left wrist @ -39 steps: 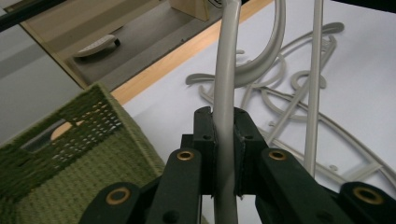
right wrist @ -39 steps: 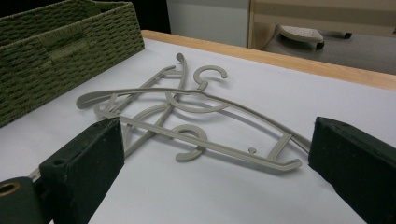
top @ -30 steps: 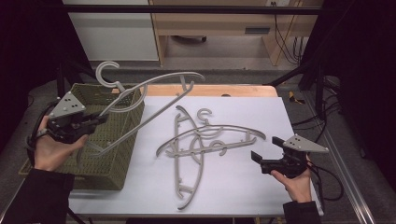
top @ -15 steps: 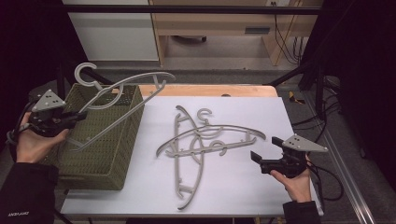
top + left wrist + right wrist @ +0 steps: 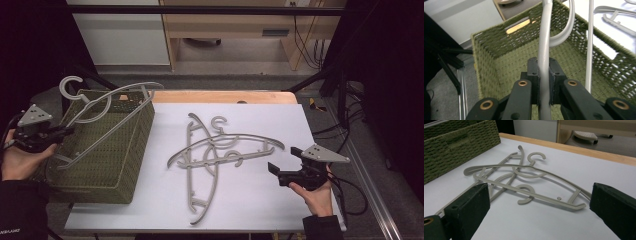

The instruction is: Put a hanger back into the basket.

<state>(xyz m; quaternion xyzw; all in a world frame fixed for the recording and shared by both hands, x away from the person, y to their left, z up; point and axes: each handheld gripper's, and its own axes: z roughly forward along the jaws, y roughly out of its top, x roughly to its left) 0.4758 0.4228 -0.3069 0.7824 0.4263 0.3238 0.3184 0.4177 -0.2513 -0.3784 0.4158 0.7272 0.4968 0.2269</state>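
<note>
My left gripper is shut on a grey plastic hanger and holds it tilted over the green woven basket at the table's left. The hanger's hook rises past the basket's far left corner. In the left gripper view the pads clamp the hanger's bar, with the basket's inside below. A tangle of more grey hangers lies on the white tabletop. My right gripper rests low at the front right, open, facing that pile with nothing between its pads.
The white tabletop has a wooden strip along its far edge. The basket's side stands left of the pile in the right gripper view. A cabinet and cables lie on the floor beyond the table.
My left gripper has carried the hanger leftward and lower, so more of it hangs over the basket. The right gripper and the pile have stayed put.
</note>
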